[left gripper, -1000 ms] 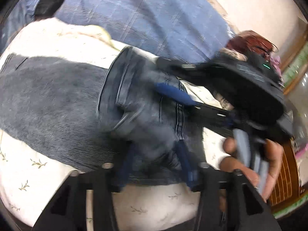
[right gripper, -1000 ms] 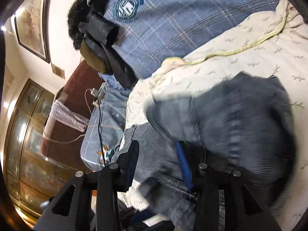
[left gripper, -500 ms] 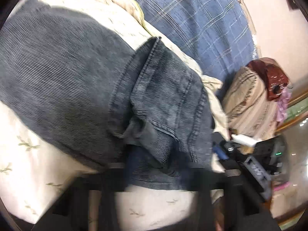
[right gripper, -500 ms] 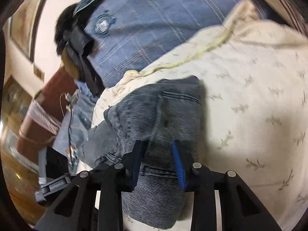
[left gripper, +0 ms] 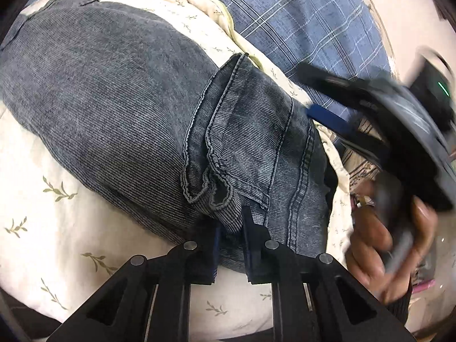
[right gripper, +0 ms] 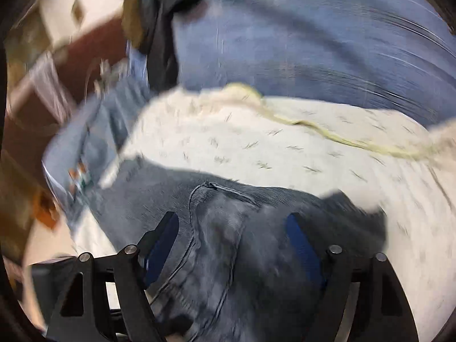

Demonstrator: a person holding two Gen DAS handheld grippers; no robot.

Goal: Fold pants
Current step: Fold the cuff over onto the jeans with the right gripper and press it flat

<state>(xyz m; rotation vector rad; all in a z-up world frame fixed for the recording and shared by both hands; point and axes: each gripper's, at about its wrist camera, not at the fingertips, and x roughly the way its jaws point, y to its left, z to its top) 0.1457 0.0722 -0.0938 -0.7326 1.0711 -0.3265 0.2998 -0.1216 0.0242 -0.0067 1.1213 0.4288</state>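
Nearest the left wrist camera, the left gripper (left gripper: 230, 228) has its two black jaws drawn narrow, pinching the frayed hem edge of the dark grey-blue ribbed denim pants (left gripper: 119, 91); the jaws have just eased very slightly apart, with the cloth between them. The pants lie folded on a cream bedsheet printed with small olive sprigs (left gripper: 42, 228), the hem end doubled back over the broad leg panel, seams and stitched cuffs showing on top.

Beside the fold, at the right of that view, a bare hand (left gripper: 390, 242) grips the handle of the right gripper (left gripper: 319, 97), blurred; one blue-padded finger of it hangs just past the pants' far edge.

In the right wrist view, itself smeared by motion, the right gripper (right gripper: 230, 225) stands wide, its jaws having just been opening. The pants (right gripper: 222, 242) lie beneath and between the two blue pads (right gripper: 299, 242), which do not press on the cloth.

Beyond the pants the cream sheet (right gripper: 256, 131) ends in a yellowish piped edge (right gripper: 313, 128), and behind it lies a blue plaid fabric with pale lines (left gripper: 299, 22).
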